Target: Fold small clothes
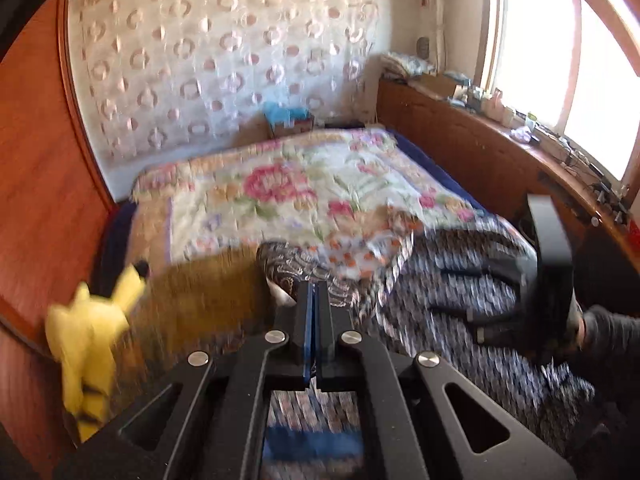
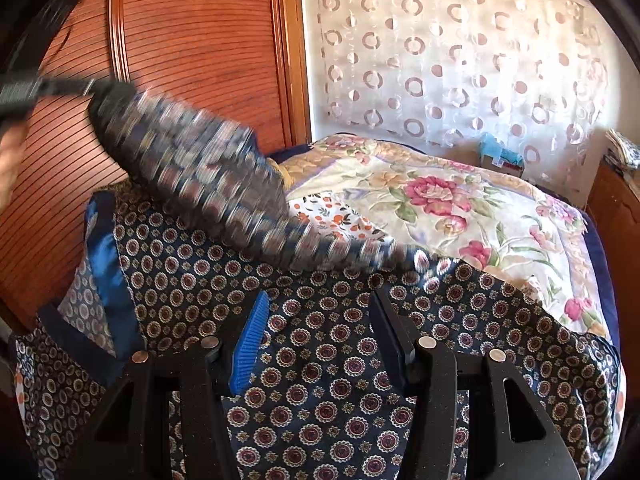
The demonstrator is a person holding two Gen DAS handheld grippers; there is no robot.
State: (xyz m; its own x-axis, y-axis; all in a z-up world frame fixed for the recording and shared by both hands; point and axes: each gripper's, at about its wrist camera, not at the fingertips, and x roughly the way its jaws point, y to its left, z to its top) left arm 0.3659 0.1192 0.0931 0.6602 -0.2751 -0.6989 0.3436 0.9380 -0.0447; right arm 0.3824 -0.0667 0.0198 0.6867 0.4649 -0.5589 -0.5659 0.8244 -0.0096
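Left wrist view: your left claw (image 1: 313, 300) is clamped tight, its jaws pressed together on a pinch of the navy patterned garment (image 1: 460, 280); the pinch itself is hard to make out, smeared by motion blur. In the right wrist view that same fold (image 2: 200, 168) hangs lifted and blurred, with your left claw (image 2: 86, 88) a dark streak at the frame's left edge. Your right claw (image 2: 320, 312) stands open above the cloth, pads apart, gripping nothing, angled down. The garment lies spread on the near end of the bed, over the floral quilt (image 2: 460, 208). A yellow plush toy (image 1: 88, 336) sits blurred at left.
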